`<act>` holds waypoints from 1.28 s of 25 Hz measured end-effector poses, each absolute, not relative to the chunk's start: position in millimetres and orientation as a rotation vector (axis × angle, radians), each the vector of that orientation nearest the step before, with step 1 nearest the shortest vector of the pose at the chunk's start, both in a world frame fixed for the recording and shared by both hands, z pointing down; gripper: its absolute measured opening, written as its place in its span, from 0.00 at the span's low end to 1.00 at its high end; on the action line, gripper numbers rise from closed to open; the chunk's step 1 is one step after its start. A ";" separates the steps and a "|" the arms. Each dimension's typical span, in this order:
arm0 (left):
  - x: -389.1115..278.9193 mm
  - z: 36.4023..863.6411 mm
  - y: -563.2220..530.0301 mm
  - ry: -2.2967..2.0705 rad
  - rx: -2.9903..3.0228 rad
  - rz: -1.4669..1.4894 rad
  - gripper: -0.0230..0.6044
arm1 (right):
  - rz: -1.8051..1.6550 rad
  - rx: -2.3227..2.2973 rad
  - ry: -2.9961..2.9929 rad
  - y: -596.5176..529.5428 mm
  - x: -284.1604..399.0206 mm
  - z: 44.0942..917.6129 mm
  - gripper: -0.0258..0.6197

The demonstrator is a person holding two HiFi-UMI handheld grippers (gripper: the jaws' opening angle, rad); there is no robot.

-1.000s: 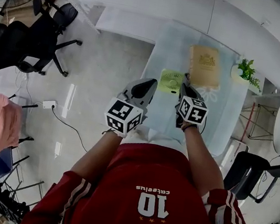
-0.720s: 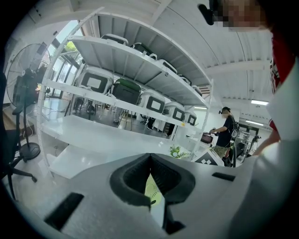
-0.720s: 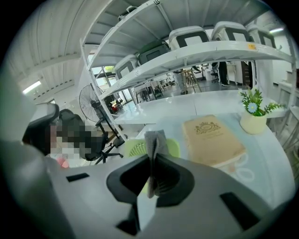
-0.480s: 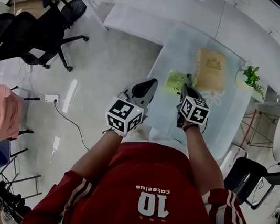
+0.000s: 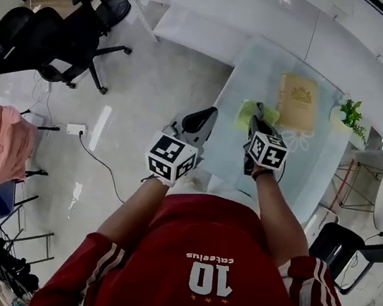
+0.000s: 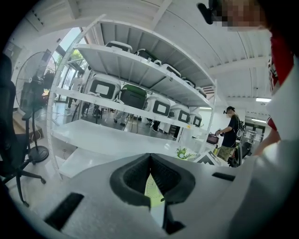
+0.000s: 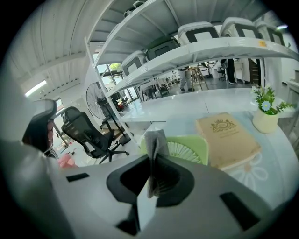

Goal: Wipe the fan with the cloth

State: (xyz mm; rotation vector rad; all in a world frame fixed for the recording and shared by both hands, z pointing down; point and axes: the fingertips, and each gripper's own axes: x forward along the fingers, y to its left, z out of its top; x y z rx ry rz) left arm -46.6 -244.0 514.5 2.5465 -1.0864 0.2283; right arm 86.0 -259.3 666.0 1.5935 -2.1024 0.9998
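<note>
Small lime-green plastic fan [image 7: 189, 149] beside tan book [image 7: 226, 140] looks light, skid-prone, best braced by its rim; right gripper [image 7: 153, 163] pinches grey cloth [image 7: 155, 137], left gripper [image 6: 150, 161] closed, empty.

Seen from my right gripper [image 7: 152, 161], the grey cloth [image 7: 155, 139] pinched in its jaws stands across the left edge of the green fan [image 7: 187, 148], and the gripper's own body cuts off the fan's lower part (its foot cannot be seen at all). From the head view, the same gripper covers one side of the fan, and the cloth there is too small to tell. Past my left gripper [image 6: 150, 157], its tips pressed together, only a thin sliver of the fan shows.
</note>
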 end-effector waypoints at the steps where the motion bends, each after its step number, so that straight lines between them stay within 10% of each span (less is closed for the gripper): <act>1: -49.9 513.8 -244.2 -1.092 2.545 0.228 0.04 | 0.998 1.591 -2.103 -260.1 84.1 665.8 0.08; 32: -86.1 515.7 -231.3 -1.153 2.513 0.244 0.04 | 1.016 1.491 -2.180 -256.9 25.1 658.7 0.08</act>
